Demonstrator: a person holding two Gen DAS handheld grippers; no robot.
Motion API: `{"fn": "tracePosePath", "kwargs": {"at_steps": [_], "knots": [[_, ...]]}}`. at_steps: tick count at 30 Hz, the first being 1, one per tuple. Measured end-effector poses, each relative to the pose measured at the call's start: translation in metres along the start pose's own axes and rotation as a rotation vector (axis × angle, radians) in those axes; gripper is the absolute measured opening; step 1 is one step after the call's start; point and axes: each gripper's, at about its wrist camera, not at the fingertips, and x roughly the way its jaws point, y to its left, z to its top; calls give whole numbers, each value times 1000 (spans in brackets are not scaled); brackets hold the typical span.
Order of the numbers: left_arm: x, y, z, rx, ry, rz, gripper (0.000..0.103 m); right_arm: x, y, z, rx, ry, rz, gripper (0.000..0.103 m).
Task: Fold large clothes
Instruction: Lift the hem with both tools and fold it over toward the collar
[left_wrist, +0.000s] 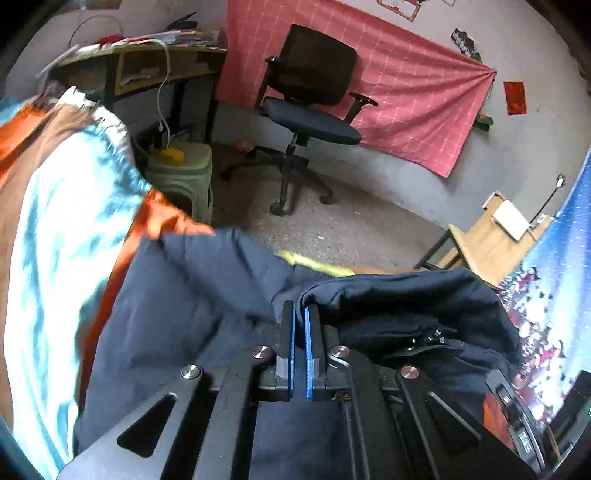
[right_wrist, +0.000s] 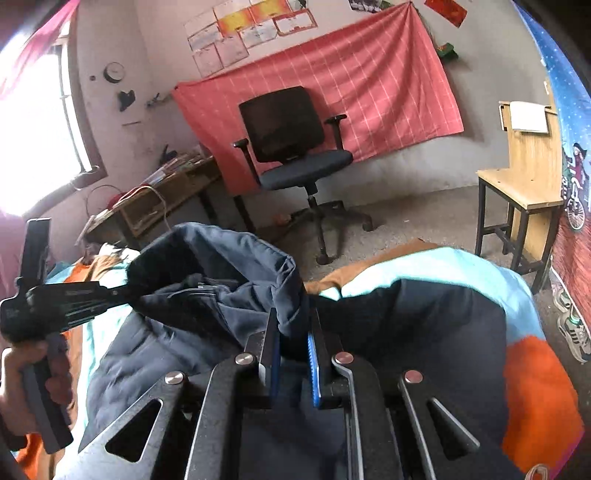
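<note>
Folding: both grippers are lifting one edge of a dark navy jacket (right_wrist: 221, 295) off the bed, so in my judgement the step in hand is carrying that edge over the rest of the garment.
Bed: the bedspread (right_wrist: 461, 269), patterned in light blue, orange and brown, is lying under the jacket and showing on both sides of it.
Jacket: most of it is resting flat on the bedspread; the raised part is bunching between the two tools, with a zipper (left_wrist: 430, 338) showing in the left wrist view.
Left gripper (left_wrist: 300, 314): its blue-padded fingers are standing nearly together and are pinching a fold of the jacket's edge at their tips.
Right gripper (right_wrist: 293, 325): its fingers are a little apart and are gripping a thicker wad of navy cloth between them.
Doing it well: I judge that keeping both tools level and spreading them apart is what matters, so the slack between them is pulling taut before the edge is going down.
Risk: the thin pinch on the left side looks likelier to be slipping.
</note>
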Motion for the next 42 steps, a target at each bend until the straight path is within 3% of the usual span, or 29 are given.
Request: {"fn": "tracePosePath", "kwargs": {"at_steps": [7,10,13,20,23,27,34,36,39,42], "knots": [[-4,15,-48,3,30,-1,2,-16,1,-40,-29,67,-30,12],[10,21,-57,-38,59,23,2,-8,5,-58,-116,134,-68,12],[17,13,-55,2,47,62,2,1,9,-71,-180,162,-104,12],[26,9,-53,85,52,67,2,-9,14,-59,-223,135,-88,16],[29,12,-58,119,54,63,2,-25,7,-53,-203,101,-50,24],[32,13,-63,138,58,61,2,-41,2,-36,-150,7,-24,55],[36,10,-61,184,73,71,2,7,3,-4,-71,61,21,52],[35,11,-60,189,86,65,2,33,4,3,-43,136,52,39],[30,11,-56,218,104,52,4,57,9,-3,-51,245,53,32],[15,12,-57,249,113,32,4,60,10,-17,-77,272,42,32]]}}
